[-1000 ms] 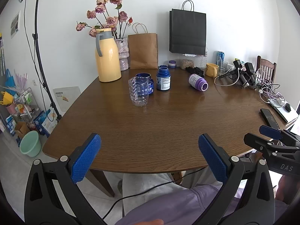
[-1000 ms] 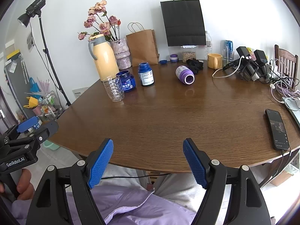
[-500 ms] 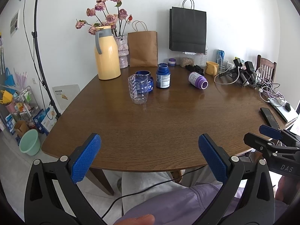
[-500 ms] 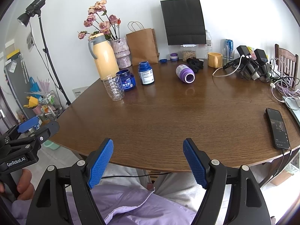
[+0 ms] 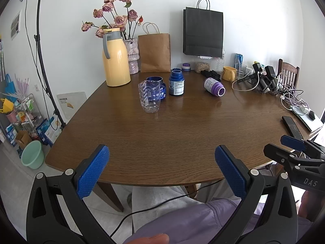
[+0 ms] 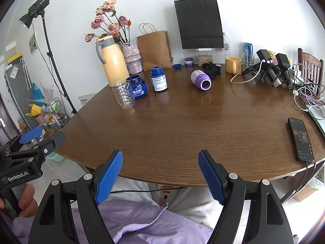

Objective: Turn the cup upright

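A purple cup (image 5: 214,86) lies on its side on the brown table (image 5: 182,134), far right of centre, its open mouth toward me; it also shows in the right wrist view (image 6: 201,80). My left gripper (image 5: 161,169) is open and empty, held at the table's near edge. My right gripper (image 6: 160,173) is open and empty, also at the near edge. Both are far from the cup. The right gripper shows at the lower right of the left wrist view (image 5: 292,150).
A clear plastic cup (image 5: 150,97), a blue jar (image 5: 156,87) and a blue bottle (image 5: 176,83) stand left of the purple cup. A yellow jug (image 5: 115,63), paper bags and a vase stand at the back. A phone (image 6: 301,140), cables and devices lie at the right.
Both views have tilted up slightly, so the table objects sit a little lower in the frame. Both grippers stay open and empty.
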